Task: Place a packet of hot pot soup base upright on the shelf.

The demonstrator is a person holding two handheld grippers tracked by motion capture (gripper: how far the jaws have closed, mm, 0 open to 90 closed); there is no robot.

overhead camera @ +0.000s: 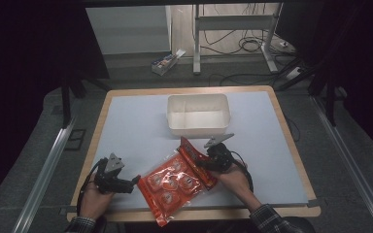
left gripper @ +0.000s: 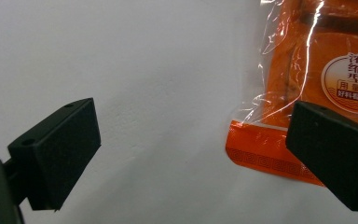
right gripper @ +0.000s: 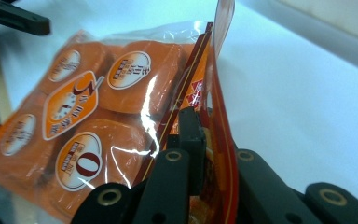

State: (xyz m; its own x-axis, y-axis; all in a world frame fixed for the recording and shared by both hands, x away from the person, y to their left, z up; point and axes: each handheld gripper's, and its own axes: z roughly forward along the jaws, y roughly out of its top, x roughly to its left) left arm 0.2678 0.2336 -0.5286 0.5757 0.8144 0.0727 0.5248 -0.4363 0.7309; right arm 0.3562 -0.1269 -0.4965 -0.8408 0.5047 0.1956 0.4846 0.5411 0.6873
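Observation:
An orange plastic packet (overhead camera: 175, 182) with several round portions inside lies near the table's front edge. My right gripper (overhead camera: 205, 162) is shut on the packet's right-hand sealed edge (right gripper: 214, 121), which stands up between its jaws; the rest of the packet (right gripper: 84, 121) spreads to the left in the right gripper view. My left gripper (overhead camera: 135, 182) rests on the table just left of the packet with its jaws wide apart. In the left gripper view the packet's corner (left gripper: 270, 149) lies beside the right jaw, untouched, and bare table shows between the fingers.
A white rectangular bin (overhead camera: 198, 114), divided in two, stands at the middle back of the pale blue table top (overhead camera: 136, 126). The wooden table rim (overhead camera: 194, 212) runs along the front. Beyond the table are a desk frame, cables and a small box (overhead camera: 165, 62) on the floor.

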